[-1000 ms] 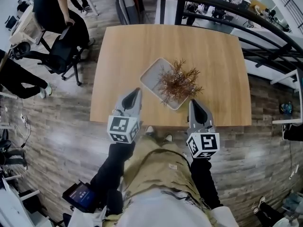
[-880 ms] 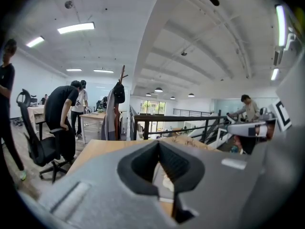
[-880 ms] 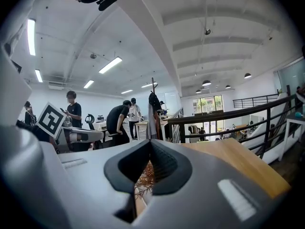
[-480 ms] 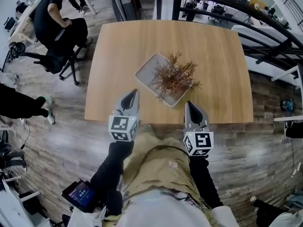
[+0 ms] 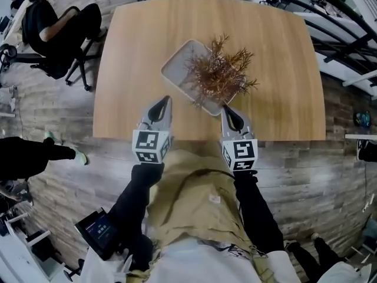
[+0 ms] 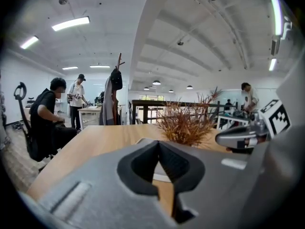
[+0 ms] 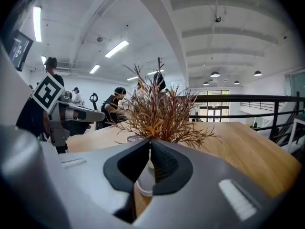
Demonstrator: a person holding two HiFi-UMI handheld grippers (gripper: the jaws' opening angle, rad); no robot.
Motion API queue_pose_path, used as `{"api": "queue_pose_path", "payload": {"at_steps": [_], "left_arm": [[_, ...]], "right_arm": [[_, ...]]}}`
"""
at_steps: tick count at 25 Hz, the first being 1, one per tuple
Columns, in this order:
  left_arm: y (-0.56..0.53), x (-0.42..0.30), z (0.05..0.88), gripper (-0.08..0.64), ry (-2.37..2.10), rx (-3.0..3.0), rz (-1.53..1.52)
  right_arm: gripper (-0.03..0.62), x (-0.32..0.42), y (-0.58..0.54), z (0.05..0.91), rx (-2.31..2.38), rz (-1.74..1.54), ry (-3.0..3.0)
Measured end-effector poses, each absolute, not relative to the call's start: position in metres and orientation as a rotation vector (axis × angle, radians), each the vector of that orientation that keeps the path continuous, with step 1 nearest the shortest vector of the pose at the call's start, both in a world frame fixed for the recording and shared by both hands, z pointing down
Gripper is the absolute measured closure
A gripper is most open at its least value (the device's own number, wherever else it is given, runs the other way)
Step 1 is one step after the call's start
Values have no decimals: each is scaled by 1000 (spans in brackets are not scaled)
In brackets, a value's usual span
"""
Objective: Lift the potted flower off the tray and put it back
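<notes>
The left tool (image 5: 165,101) has its jaws closed tip to tip with nothing between them. It is held over the near edge of the tabletop (image 5: 129,52), to the left of the tray (image 5: 178,71) and clear of it. The right tool (image 5: 226,110) is likewise closed and empty, and its tip is just beside the tray's near corner. In each gripper view the other tool shows off to the side.

The tray is pale and rectangular and lies at an angle near the middle of the tabletop. The potted flower (image 5: 218,75) stands in the near right part of the tray, between the two tools and a little beyond them. Its dry reddish-brown sprigs spread over the tray's right rim and hide the pot from above.

At the far left a person (image 5: 42,16) sits on a chair (image 5: 82,31) on the wood-plank floor (image 5: 53,117).
</notes>
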State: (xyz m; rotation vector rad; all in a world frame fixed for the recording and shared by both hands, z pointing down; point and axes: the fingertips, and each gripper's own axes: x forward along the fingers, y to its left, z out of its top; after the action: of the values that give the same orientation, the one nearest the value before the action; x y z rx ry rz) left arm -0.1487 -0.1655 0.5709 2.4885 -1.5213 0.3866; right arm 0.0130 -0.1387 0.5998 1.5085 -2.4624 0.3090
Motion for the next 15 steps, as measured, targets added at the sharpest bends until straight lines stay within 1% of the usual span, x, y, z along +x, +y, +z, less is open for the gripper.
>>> {"api": "queue_pose_path", "payload": {"at_steps": [4,7,9,11,14,15], "left_arm": [[-173,-147,593,558,-1513,2507,380],[-178,-141,603,558,-1500,2532,371],[-180,-136,611,558,-1487,2546,370],[-181,-131,620,558,-1474,2556,374],[-187,-124,632,558,-1472,2553,378],[-190,-122,635,558,-1476,2546,380]], "right_arm": [[538,7,-154,640,1484,306,-2429],[458,7,-167,664,1492,312,-2410],[419,7,-177,674,1502,312,-2410],[393,8,-185,682,1503,311,-2414],[379,10,-195,692,1500,308,-2416],[362,10,-198,695,1495,308,-2414]]}}
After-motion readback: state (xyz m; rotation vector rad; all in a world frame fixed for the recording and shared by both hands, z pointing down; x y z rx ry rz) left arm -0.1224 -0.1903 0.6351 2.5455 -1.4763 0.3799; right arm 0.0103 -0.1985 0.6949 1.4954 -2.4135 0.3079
